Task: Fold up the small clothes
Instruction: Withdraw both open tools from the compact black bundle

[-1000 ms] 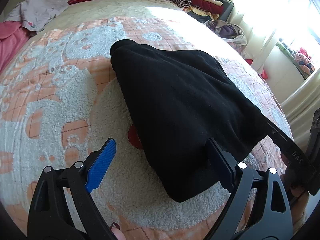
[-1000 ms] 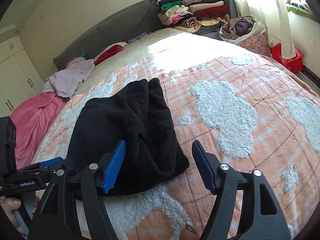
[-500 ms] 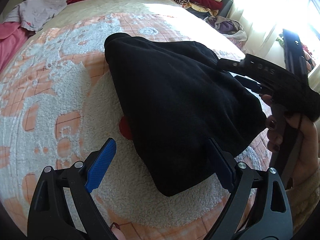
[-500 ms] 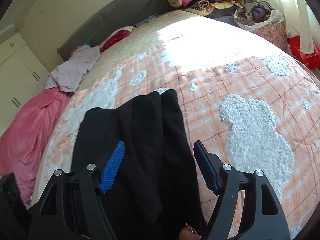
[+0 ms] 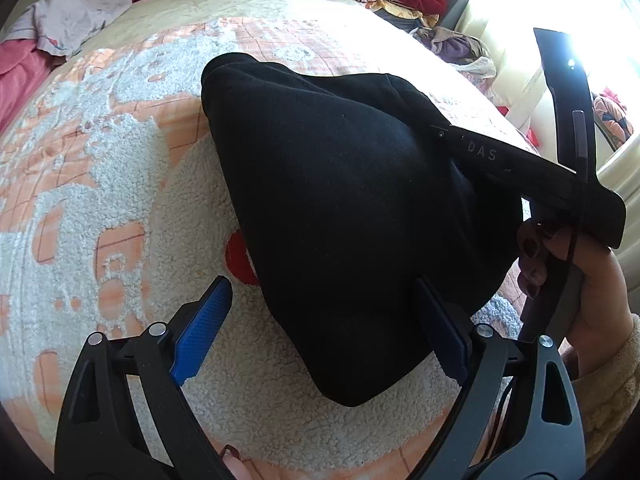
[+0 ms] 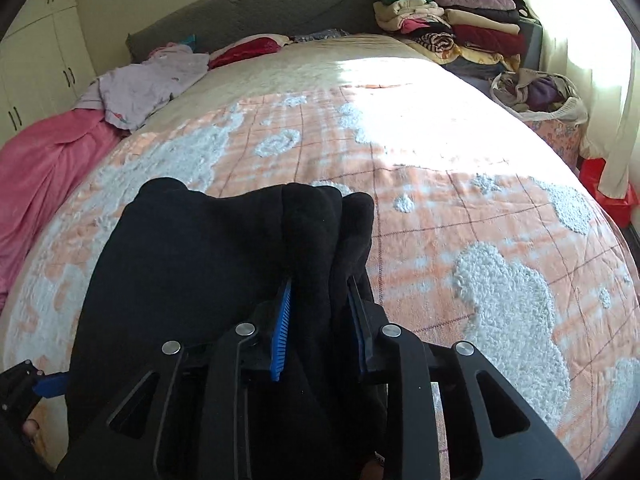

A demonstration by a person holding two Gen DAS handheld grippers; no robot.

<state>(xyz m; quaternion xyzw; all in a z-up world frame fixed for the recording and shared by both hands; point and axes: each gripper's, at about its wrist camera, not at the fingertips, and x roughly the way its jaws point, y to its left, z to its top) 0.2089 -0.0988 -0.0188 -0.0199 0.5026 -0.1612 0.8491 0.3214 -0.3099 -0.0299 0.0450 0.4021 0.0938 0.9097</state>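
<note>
- Fingers of the left gripper stand wide apart in the left wrist view, grasping nothing; the right-hand one rests against the near edge of the black garment, the other hangs over the fleecy bedspread.
- Same view: the black garment lies in a folded mound on the bed, its narrow end toward the camera. The right gripper reaches in from the right, its tip buried in the cloth, with the person's right hand on its handle.
- Right wrist view: the right gripper has its fingers clenched on a thick ridge of the black garment, blue pads pressing both sides of the fold.
- Beyond, a pink blanket and a lilac garment lie near the headboard, and a stack of folded clothes sits at the far right corner.
</note>
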